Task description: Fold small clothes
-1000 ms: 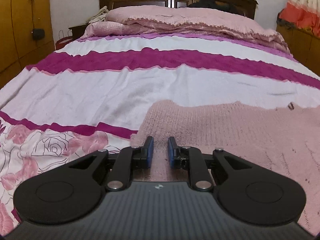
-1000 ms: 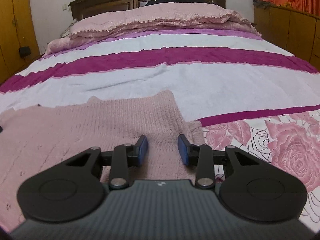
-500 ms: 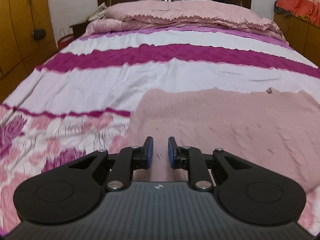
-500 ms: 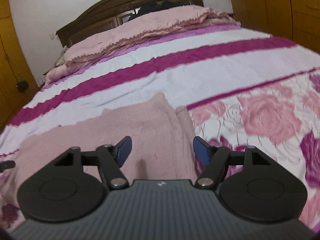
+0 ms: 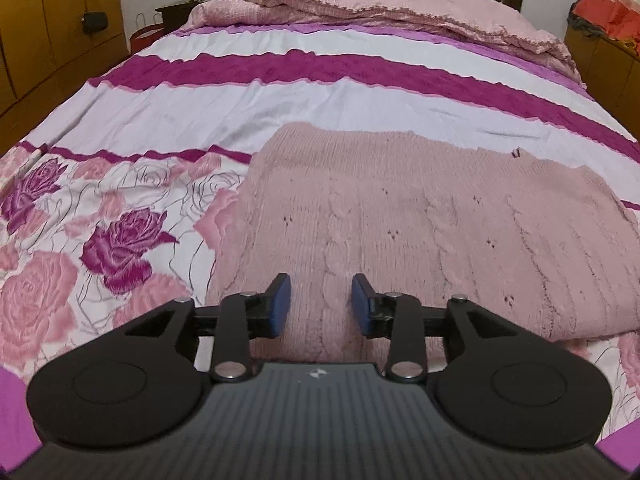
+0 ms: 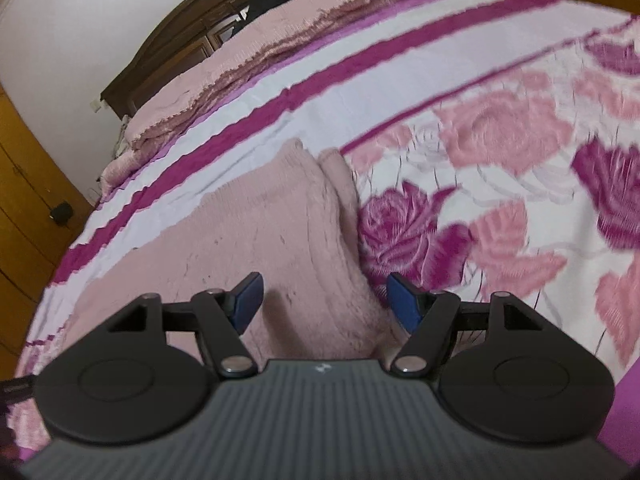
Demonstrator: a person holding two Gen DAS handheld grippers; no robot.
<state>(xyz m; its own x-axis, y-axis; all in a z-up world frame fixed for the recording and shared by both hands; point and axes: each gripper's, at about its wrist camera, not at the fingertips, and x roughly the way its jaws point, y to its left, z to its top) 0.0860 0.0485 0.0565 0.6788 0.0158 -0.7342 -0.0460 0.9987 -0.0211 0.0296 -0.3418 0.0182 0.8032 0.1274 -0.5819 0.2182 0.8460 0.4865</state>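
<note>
A pink knitted sweater (image 5: 420, 216) lies flat on the bed, folded into a rough rectangle. My left gripper (image 5: 320, 304) is open and empty, held over the sweater's near left part. In the right wrist view the sweater (image 6: 256, 236) fills the left middle, with a folded edge along its right side. My right gripper (image 6: 324, 300) is wide open and empty, above the sweater's near right edge. That view is tilted and blurred.
The bed has a striped magenta and white cover (image 5: 280, 92) with a rose print (image 5: 112, 248) near me. A pink quilt (image 5: 380, 4) is heaped at the dark headboard (image 6: 208, 28). Wooden wardrobes (image 5: 48, 20) stand at the left, a cabinet (image 5: 608, 64) at the right.
Both grippers have opened wider and risen away from the sweater. The right gripper has tilted and swung toward the sweater's right edge; the left view shows more of the sweater.
</note>
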